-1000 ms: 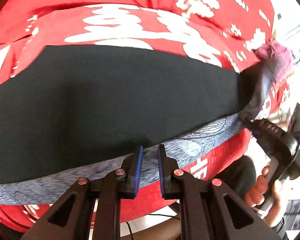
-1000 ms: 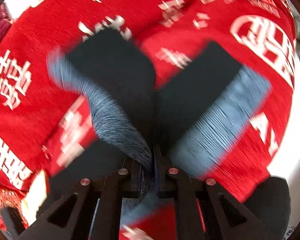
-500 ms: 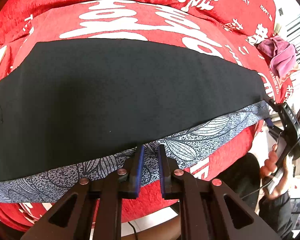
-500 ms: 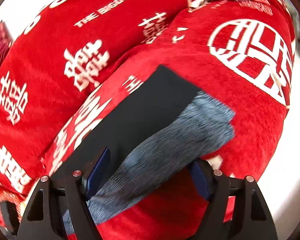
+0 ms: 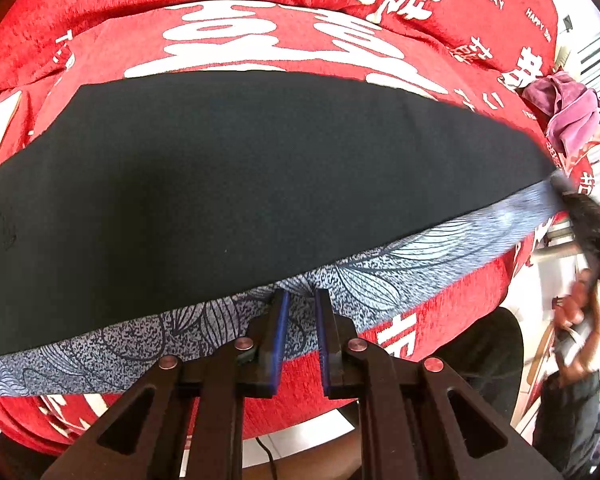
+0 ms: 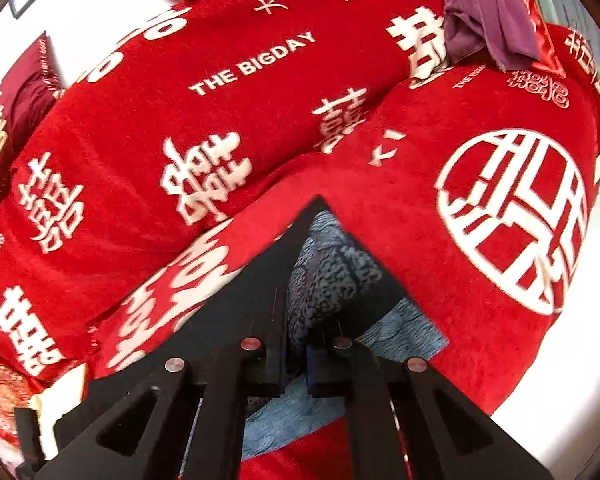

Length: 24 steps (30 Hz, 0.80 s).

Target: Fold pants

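Nearest me, my left hand-held gripper (image 5: 299,322) sits with its blue pads a little apart over the patterned grey-blue band (image 5: 380,280) of the pants (image 5: 240,184); a bit of that band shows between the pads, but I cannot tell whether they actually bite it. My right hand-held gripper (image 6: 297,350) is pressed together on a bunched-up corner of the same pants, patterned cloth rising between its fingers. The pants lie spread flat on the bed, over the red blanket (image 6: 260,120), with the band running along the bed's near edge and the dark cloth reaching inward. Beyond them, towards the far right corner of the bed, lies a crumpled purple cloth (image 6: 484,16). My worry is that if only the right side is firmly held, lifting will drag the band askew and leave the fold crooked; a thin pinch could also slip free.
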Tool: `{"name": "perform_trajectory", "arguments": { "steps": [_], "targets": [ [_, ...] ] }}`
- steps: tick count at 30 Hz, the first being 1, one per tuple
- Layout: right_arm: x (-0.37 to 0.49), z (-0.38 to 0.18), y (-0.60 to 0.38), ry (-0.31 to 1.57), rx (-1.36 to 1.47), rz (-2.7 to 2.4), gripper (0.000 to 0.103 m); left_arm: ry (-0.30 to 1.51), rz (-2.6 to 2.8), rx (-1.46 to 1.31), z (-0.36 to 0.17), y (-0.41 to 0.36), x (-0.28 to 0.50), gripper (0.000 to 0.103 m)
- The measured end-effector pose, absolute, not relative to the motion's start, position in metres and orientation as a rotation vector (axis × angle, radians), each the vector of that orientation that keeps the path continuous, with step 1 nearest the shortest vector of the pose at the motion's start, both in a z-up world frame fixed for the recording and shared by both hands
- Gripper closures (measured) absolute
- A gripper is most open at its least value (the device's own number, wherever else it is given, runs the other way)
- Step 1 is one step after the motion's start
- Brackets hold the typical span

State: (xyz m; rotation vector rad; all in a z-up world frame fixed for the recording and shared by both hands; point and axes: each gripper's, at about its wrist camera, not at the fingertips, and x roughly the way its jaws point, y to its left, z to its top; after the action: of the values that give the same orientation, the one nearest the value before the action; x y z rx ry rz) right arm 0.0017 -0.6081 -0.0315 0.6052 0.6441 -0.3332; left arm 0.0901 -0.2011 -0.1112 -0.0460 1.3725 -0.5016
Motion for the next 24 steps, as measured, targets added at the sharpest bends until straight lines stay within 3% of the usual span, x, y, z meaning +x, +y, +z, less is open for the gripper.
{"name": "perform_trajectory", "arguments": {
  "steps": [4, 8, 11, 14, 16, 17, 18, 19, 23, 24],
  "targets": [
    [0.017, -0.103, -0.638, 0.835, 0.728, -0.406, 0.097, 1.378, -0.505, -0.016, -0.109, -0.200, 0.084, 0.088],
    [0.007, -0.081, -0.628, 0.721, 0.643, -0.405, 0.097, 1.391, -0.497, -0.050, -0.116, -0.196, 0.086, 0.088],
    [0.019, -0.099, -0.634, 0.815, 0.634, -0.432, 0.096, 1.380, -0.497, -0.038, -0.110, -0.194, 0.083, 0.088],
    [0.013, -0.102, -0.638, 0.791, 0.646, -0.450, 0.094, 1.352, -0.463, -0.032, -0.106, -0.185, 0.082, 0.088],
    [0.013, -0.099, -0.637, 0.824, 0.600, -0.509, 0.069, 1.354, -0.452, -0.049, -0.108, -0.181, 0.085, 0.088],
    [0.011, -0.095, -0.637, 0.840, 0.582, -0.536, 0.061, 1.359, -0.449, -0.069, -0.110, -0.178, 0.086, 0.088],
    [0.005, -0.088, -0.637, 0.850, 0.561, -0.605, 0.045, 1.361, -0.442, -0.083, -0.111, -0.177, 0.087, 0.088],
    [-0.002, -0.082, -0.637, 0.834, 0.550, -0.647, 0.038, 1.357, -0.433, -0.085, -0.112, -0.178, 0.087, 0.088],
    [-0.016, -0.046, -0.594, 0.708, 0.437, -0.558, 0.030, 1.312, -0.421, -0.033, -0.107, -0.190, 0.083, 0.088],
    [-0.008, -0.041, -0.568, 0.725, 0.360, -0.463, 0.023, 1.307, -0.420, -0.028, -0.106, -0.191, 0.083, 0.088]
  ]
}}
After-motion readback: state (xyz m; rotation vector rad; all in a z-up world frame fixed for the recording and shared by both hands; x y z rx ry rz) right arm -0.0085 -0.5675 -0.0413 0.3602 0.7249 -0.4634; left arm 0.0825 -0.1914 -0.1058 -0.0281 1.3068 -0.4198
